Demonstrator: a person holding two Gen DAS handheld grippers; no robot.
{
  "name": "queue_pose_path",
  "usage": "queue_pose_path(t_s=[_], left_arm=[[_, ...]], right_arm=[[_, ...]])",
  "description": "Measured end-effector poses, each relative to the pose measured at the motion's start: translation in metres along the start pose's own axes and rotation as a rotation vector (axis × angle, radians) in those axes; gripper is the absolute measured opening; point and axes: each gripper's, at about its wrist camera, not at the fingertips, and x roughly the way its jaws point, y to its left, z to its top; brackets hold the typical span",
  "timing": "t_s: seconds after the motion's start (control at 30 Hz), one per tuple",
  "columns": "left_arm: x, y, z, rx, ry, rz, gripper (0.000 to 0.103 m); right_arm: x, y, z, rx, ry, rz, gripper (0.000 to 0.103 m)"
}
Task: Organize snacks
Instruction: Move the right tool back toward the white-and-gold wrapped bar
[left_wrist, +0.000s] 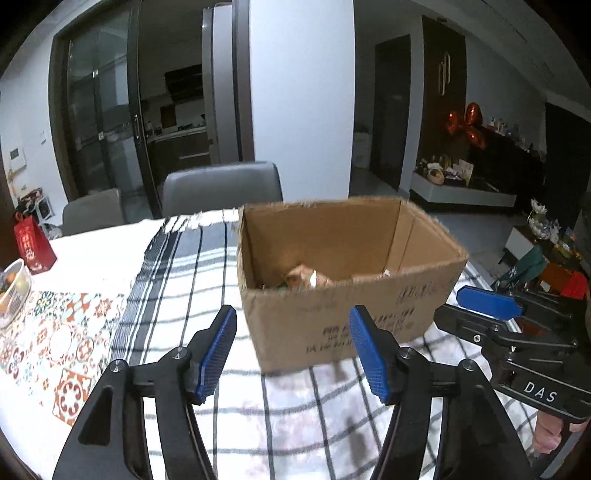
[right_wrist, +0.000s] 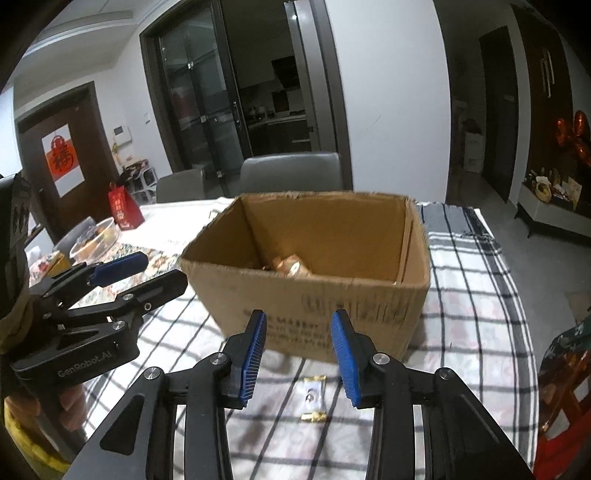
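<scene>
Below the right tongs (right_wrist: 298, 354), parted and empty, lies a wrapped snack (right_wrist: 313, 397). Beyond, the box (right_wrist: 314, 295) awaits it. Left tongs (left_wrist: 293, 354) wide, empty.

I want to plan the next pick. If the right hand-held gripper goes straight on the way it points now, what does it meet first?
Probably the small wrapped snack on the checked cloth, lying between the open right hand-held gripper and the cardboard box. Depth is hard to judge.

Snacks, boxed and loose
Open cardboard box (right_wrist: 314, 295) stands upright, gold-wrapped snacks (right_wrist: 290, 266) heaped on its floor (labels unreadable); one small white packet (right_wrist: 313, 397) with gold ends lies flat just before the box's near wall
</scene>
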Motion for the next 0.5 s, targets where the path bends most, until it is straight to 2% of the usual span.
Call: queue_pose_path(t_s=[0.5], left_arm=[[0.035,-0.006,-0.056,-0.017,0.150,0.021,0.062]], right_arm=[[0.045,-0.007,-0.046,0.023,0.148,0.016,0.038]])
